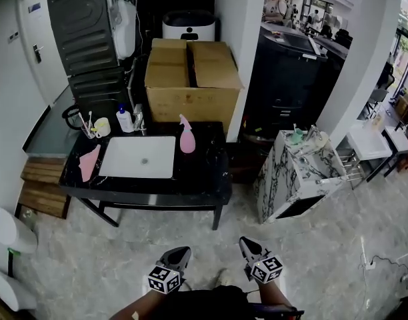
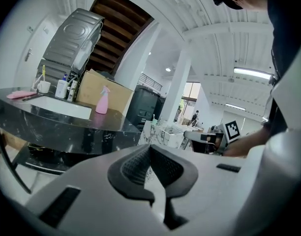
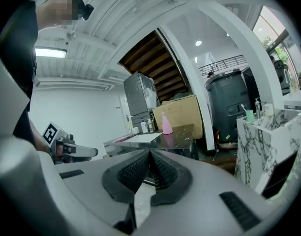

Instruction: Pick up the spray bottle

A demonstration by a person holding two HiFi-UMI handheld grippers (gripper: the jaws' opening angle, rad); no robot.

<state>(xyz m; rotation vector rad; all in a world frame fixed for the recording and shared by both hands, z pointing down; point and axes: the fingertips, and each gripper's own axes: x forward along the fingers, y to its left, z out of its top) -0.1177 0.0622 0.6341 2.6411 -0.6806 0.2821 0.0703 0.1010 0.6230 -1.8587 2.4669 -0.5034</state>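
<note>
A pink spray bottle [image 1: 187, 135] stands upright on the black marble counter [image 1: 201, 172], just right of the white sink basin [image 1: 139, 157]. The bottle [image 2: 102, 102] shows far off in the left gripper view, and small and distant [image 3: 166, 124] in the right gripper view. Both grippers hang low at the bottom of the head view, well short of the counter. My left gripper [image 1: 179, 255] has its jaws shut with nothing between them. My right gripper [image 1: 248, 247] is shut and empty as well.
A large cardboard box [image 1: 191, 79] stands behind the counter. A pink cloth [image 1: 89, 162], a cup with toothbrushes [image 1: 99, 127] and a white soap bottle [image 1: 125, 120] sit left of the sink. A white marble vanity [image 1: 294, 175] stands to the right. Tiled floor lies between me and the counter.
</note>
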